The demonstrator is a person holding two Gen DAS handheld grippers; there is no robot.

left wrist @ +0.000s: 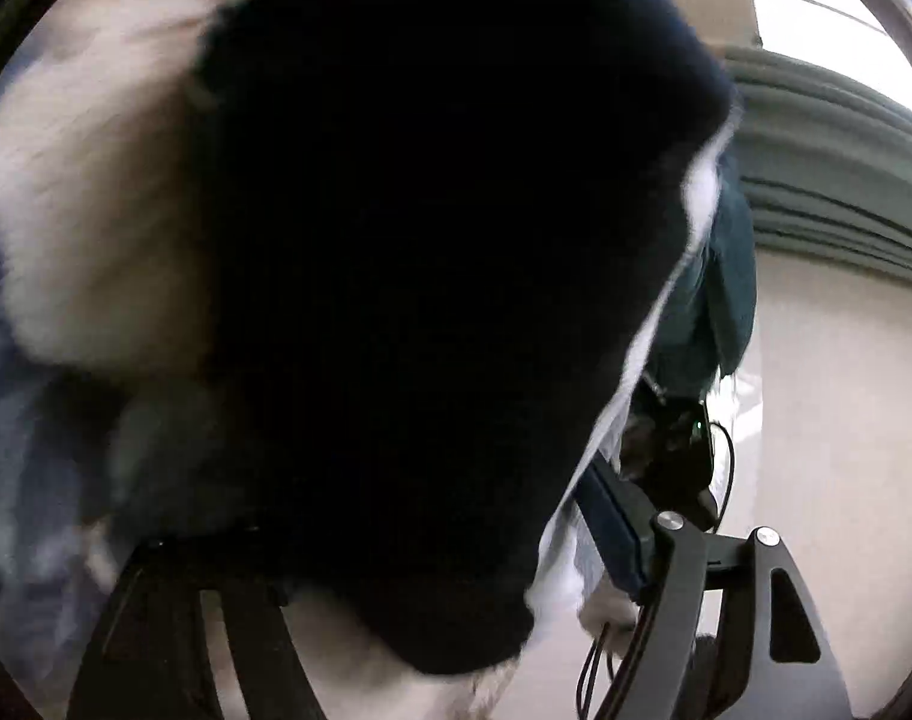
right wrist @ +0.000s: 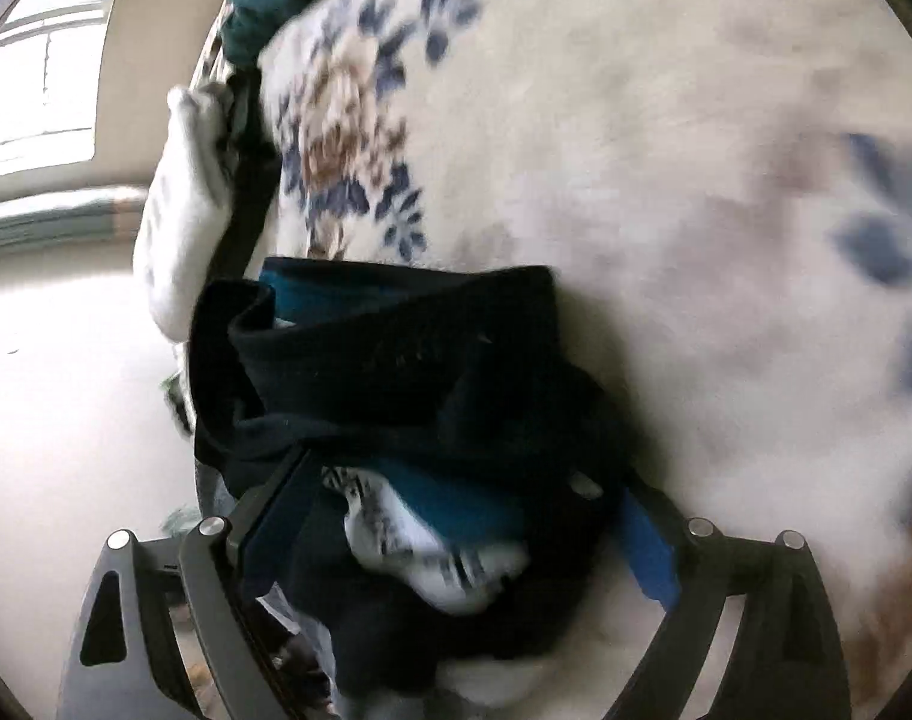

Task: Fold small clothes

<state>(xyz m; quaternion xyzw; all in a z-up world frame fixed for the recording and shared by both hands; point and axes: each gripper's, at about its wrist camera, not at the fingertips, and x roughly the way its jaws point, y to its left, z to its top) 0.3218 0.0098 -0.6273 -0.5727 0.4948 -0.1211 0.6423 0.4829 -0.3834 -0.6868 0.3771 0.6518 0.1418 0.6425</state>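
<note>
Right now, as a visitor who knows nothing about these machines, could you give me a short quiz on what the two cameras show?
1. True or false: the dark garment leaves most of the left wrist view uncovered.
2. What pattern is on the cream blanket? A: blue and brown flowers. B: red stripes. C: green checks.
3. Fill in: the right tongs stand spread wide around a dark bundle, and the pale patterned piece tucked in it is mostly ____.

Key: 1 false; 2 A; 3 white.
</note>
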